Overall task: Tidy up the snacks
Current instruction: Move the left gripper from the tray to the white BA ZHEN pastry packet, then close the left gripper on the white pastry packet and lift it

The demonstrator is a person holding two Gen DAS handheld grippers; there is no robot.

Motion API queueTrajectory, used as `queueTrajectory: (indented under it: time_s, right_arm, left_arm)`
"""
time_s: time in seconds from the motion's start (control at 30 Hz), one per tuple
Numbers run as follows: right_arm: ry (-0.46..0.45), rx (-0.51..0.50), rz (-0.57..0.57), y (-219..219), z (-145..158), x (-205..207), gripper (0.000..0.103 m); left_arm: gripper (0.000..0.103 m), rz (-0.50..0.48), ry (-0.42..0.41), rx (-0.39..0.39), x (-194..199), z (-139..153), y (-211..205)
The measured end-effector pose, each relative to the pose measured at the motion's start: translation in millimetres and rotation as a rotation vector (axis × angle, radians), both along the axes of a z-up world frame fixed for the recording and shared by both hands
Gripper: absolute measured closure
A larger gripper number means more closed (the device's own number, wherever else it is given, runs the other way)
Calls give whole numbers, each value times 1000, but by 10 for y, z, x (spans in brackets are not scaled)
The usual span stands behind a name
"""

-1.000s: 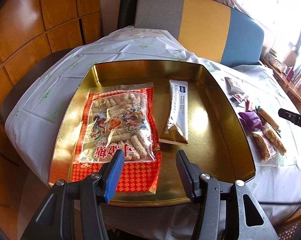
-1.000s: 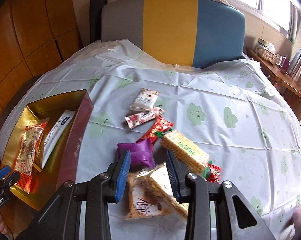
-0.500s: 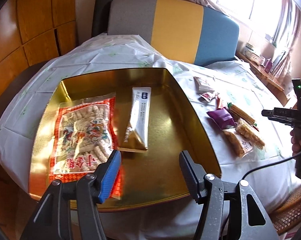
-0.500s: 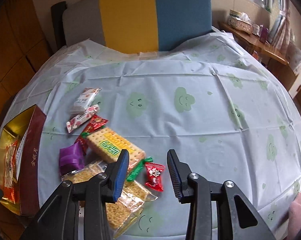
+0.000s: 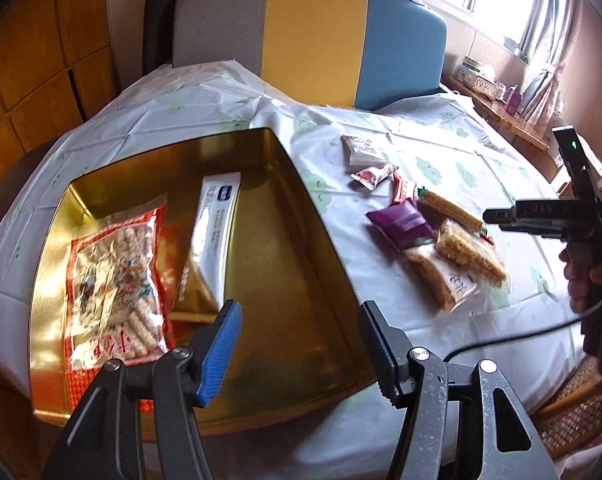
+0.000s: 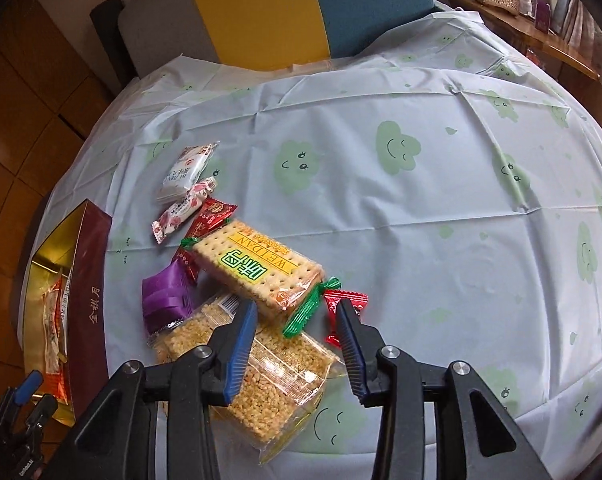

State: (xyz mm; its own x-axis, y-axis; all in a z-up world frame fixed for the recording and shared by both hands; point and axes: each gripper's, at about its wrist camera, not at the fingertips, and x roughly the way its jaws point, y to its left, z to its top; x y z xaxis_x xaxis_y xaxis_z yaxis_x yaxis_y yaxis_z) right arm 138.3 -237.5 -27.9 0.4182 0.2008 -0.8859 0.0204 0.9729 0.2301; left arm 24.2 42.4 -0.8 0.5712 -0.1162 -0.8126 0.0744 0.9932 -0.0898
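A gold tin (image 5: 329, 248) holds a red-orange bag of puffed sticks (image 5: 117, 276) and a long white-and-gold packet (image 5: 213, 232). My left gripper (image 5: 301, 320) hovers open over the tin's near right corner, nothing between its fingers. Right of the tin lies a snack pile: a purple pouch (image 6: 165, 296), a yellow cracker pack (image 6: 257, 268), a clear rice-crisp pack (image 6: 273, 380), a green-wrapped candy (image 6: 307, 312) and a red candy (image 6: 347, 300). My right gripper (image 6: 297, 336) hangs just over the pile's near end. Its jaws are opening, with the green candy and rice-crisp pack below the gap.
Small white (image 6: 187, 172), pink (image 6: 183, 210) and red (image 6: 213, 216) packets lie at the pile's far end. A grey, yellow and blue chair back (image 5: 313, 40) stands behind the table. A hand (image 5: 581, 276) holds the right gripper. The cloud-print cloth (image 6: 441, 208) stretches right.
The left view has swung right, so the tin sits further left in it. The right gripper has sunk closer to the pile's near end and its jaws have widened.
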Motion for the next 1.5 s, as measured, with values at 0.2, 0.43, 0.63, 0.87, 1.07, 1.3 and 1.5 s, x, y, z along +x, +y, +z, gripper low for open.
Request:
queueTrajectory:
  time_s: [0.2, 0.43, 0.63, 0.87, 1.07, 1.3, 1.5]
  right_arm:
    - [12, -3, -7, -19, -6, 1, 58]
    - [20, -10, -12, -27, 10, 6, 58]
    - [-2, -5, -14, -26, 60, -4, 58]
    - [-17, 19, -29, -53, 92, 4, 58]
    - [-33, 53, -51, -100, 125, 15, 58]
    - [-89, 89, -10, -41, 196, 5, 58]
    - [-125, 67, 96, 199, 216, -18, 58]
  left_arm:
    - [36, 14, -8, 17, 367, 150, -201]
    - [36, -4, 24, 20, 1013, 183, -485]
    - [35, -11, 73, 36, 1694, 43, -773]
    - [34, -44, 154, 108, 2322, -334, -1050]
    - [31, -34, 191, 111, 2635, -521, -1074]
    - [94, -76, 182, 45, 2642, -556, -978]
    - [102, -82, 164, 39, 2442, -488, -840]
